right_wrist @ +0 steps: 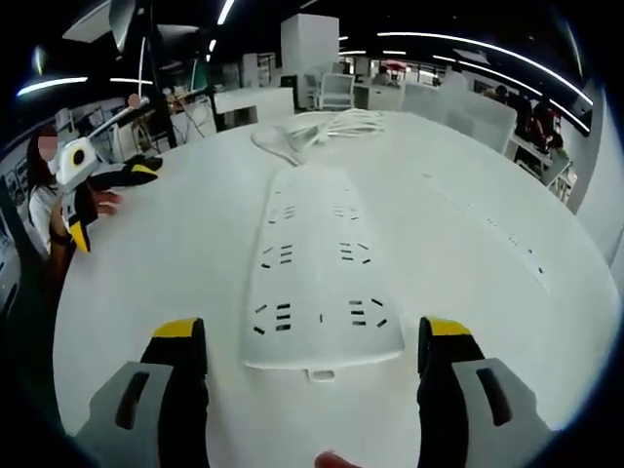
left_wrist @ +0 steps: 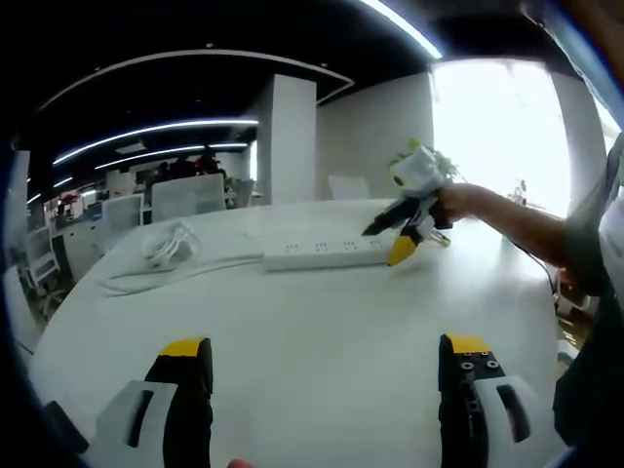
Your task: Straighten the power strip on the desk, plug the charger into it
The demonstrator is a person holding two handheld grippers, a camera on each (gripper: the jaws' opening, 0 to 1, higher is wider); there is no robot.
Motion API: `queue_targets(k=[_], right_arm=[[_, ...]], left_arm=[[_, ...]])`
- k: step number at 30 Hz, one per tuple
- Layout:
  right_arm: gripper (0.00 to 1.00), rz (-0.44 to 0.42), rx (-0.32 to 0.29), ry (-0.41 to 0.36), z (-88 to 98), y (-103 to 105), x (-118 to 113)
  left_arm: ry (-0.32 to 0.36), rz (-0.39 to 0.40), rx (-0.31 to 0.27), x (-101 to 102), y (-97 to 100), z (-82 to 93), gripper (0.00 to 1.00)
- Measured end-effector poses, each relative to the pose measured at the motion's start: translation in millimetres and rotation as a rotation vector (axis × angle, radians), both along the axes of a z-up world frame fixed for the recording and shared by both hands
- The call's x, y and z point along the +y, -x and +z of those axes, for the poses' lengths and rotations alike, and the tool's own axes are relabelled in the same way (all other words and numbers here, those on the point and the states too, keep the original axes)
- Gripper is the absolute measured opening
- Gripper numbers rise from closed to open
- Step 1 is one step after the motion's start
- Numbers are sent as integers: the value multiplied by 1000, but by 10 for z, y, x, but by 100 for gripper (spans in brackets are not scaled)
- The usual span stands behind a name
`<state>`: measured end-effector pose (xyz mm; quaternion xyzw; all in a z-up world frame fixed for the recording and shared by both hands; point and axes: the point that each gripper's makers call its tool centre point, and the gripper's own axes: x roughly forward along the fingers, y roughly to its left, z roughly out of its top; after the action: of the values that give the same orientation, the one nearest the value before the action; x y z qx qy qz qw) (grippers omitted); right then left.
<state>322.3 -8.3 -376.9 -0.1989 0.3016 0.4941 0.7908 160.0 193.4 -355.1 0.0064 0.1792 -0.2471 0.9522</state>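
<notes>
A white power strip (left_wrist: 327, 253) lies on the round white table (left_wrist: 312, 331), its cord trailing left to a coiled white charger and cable (left_wrist: 171, 242). My left gripper (left_wrist: 327, 356) hovers open over bare tabletop, well short of the strip. My right gripper (left_wrist: 390, 242) reaches the strip's right end, held by a hand. In the right gripper view the power strip (right_wrist: 312, 263) runs lengthwise away from me, and its near end lies between the jaws of the open right gripper (right_wrist: 312, 331). The charger bundle (right_wrist: 327, 125) lies beyond the strip's far end. The left gripper (right_wrist: 109, 195) is at the table's left edge.
The person's forearm (left_wrist: 517, 224) stretches in from the right. A faint seam (right_wrist: 487, 224) runs across the table to the right of the strip. Office desks and chairs (left_wrist: 185, 195) stand beyond the table, and a bright window (left_wrist: 497, 117) is at the back right.
</notes>
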Motion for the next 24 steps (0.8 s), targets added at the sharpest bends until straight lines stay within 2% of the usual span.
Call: queue_targets(k=[3,5,6,11,24], right_arm=[[88,4,2,0,-10,10,16],[73,-25,-23,20,-21,-42,-22],[70,-32,-38,19,-18,-81,-20],[69,-31,-21,-6,-57,-8,-1],[69,-25,-16,2,-55,-18,-8]], left_arm=[[-1,2,2,9,-4,-8,100],[0,2,1,9,-6,-7,100],[1,2,0,8,-7,-6,100],[4,2,2,1,-4,-17,100],[15,7,-2,1,8,0,100]])
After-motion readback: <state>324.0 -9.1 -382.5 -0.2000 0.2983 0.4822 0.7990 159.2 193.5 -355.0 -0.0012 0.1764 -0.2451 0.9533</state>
